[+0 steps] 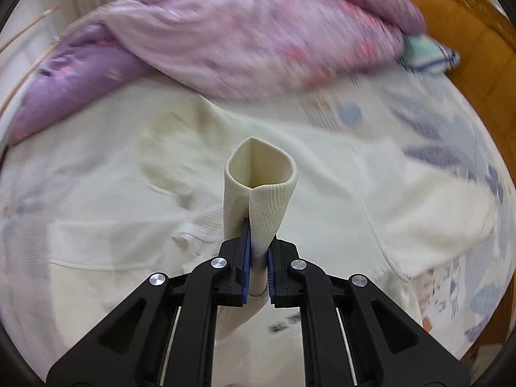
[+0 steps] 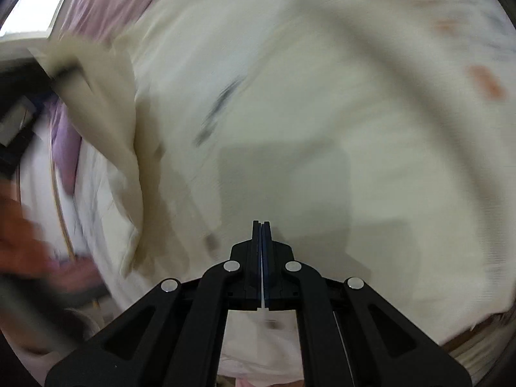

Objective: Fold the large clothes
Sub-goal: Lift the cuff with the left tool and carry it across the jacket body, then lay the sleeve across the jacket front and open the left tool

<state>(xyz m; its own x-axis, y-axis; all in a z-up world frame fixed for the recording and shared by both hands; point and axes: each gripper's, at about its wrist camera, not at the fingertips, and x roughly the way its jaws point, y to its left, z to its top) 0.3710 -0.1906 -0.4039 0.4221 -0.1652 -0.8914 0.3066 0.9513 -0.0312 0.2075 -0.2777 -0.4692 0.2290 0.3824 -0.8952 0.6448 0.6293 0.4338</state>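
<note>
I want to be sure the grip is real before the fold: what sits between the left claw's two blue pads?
In the left wrist view, the ribbed cuff of the cream sweater is pinched between the left claw pads, its open end standing up past the fingertips.

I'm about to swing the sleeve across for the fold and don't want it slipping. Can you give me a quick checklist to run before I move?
1. Left gripper clamped on the cream ribbed knit sleeve cuff: ok, cuff sits between the blue pads.
2. Cuff held securely, not at its edge: ok, fabric sticks out well past the fingertips.
3. Right gripper free: ok, jaws together, nothing seen between them.
4. Cream garment body lying flat on the bed: cannot tell, motion blur.
5. Pink and purple quilt off the garment: cannot tell; it lies just behind.
</note>
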